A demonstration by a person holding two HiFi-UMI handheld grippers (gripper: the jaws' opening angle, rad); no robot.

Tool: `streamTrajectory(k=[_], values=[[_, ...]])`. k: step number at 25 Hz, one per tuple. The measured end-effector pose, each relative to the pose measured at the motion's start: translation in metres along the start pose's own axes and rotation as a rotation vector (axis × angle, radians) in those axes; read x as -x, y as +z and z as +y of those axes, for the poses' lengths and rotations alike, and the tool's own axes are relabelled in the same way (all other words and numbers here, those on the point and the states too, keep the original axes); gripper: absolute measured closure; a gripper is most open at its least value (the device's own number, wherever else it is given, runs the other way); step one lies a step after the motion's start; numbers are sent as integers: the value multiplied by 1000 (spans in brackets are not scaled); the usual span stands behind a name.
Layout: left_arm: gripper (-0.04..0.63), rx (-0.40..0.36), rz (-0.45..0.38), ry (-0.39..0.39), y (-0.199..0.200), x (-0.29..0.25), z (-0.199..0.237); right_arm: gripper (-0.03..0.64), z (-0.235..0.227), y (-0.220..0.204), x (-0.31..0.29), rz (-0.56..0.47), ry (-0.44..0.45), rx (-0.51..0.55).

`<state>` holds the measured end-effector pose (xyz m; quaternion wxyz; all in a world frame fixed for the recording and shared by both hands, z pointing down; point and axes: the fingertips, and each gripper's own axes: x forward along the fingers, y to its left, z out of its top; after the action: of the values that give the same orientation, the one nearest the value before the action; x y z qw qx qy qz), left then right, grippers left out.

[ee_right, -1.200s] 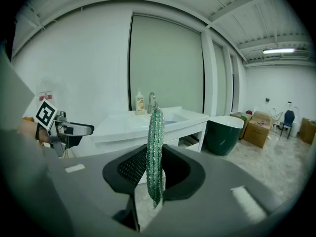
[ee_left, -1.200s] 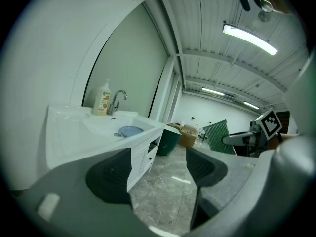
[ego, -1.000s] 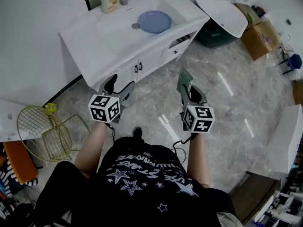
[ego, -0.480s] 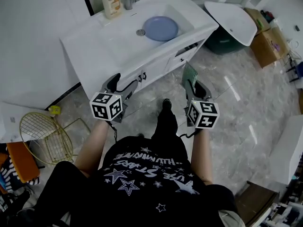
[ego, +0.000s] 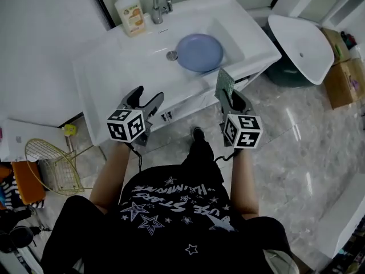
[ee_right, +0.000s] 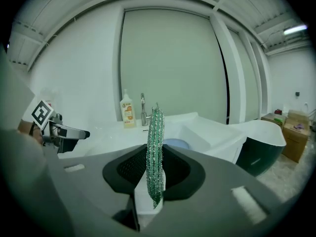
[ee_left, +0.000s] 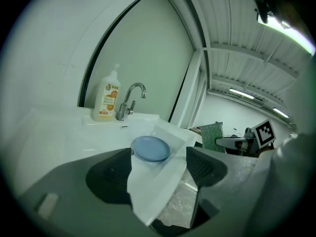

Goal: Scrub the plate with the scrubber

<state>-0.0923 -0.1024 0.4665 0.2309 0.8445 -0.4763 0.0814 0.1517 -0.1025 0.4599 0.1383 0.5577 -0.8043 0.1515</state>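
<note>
A pale blue plate (ego: 199, 52) lies in the basin of the white sink (ego: 228, 34); it also shows in the left gripper view as the plate (ee_left: 150, 148). My right gripper (ego: 226, 93) is shut on a green scrubber (ego: 224, 87), held upright at the front edge of the sink unit, short of the plate. Seen edge-on in the right gripper view, the scrubber (ee_right: 156, 154) stands between the jaws. My left gripper (ego: 144, 100) is open and empty, over the front edge of the counter, left of the basin.
A soap bottle (ego: 128, 13) and a chrome tap (ego: 159, 4) stand at the back of the counter. A white toilet lid (ego: 301, 40) is to the right, a gold wire basket (ego: 48, 161) on the floor at left. The person's legs and foot are below.
The person has stepped closer to the sink. Both grippers now reach the front edge of the counter, and the plate sits nearer in view.
</note>
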Motion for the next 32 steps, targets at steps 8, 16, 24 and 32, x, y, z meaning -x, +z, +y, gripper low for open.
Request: streamTrajectory(k=[8, 16, 24, 32], values=[[253, 71, 67, 85, 18, -102, 5, 503, -81, 40, -90, 40, 91, 19], [253, 151, 168, 151, 3, -173, 15, 503, -129, 49, -149, 93, 165, 50], [253, 298, 276, 223, -26, -242, 48, 503, -149, 57, -202, 136, 228, 86], [255, 516, 367, 251, -74, -286, 79, 503, -143, 52, -236, 183, 291, 104]])
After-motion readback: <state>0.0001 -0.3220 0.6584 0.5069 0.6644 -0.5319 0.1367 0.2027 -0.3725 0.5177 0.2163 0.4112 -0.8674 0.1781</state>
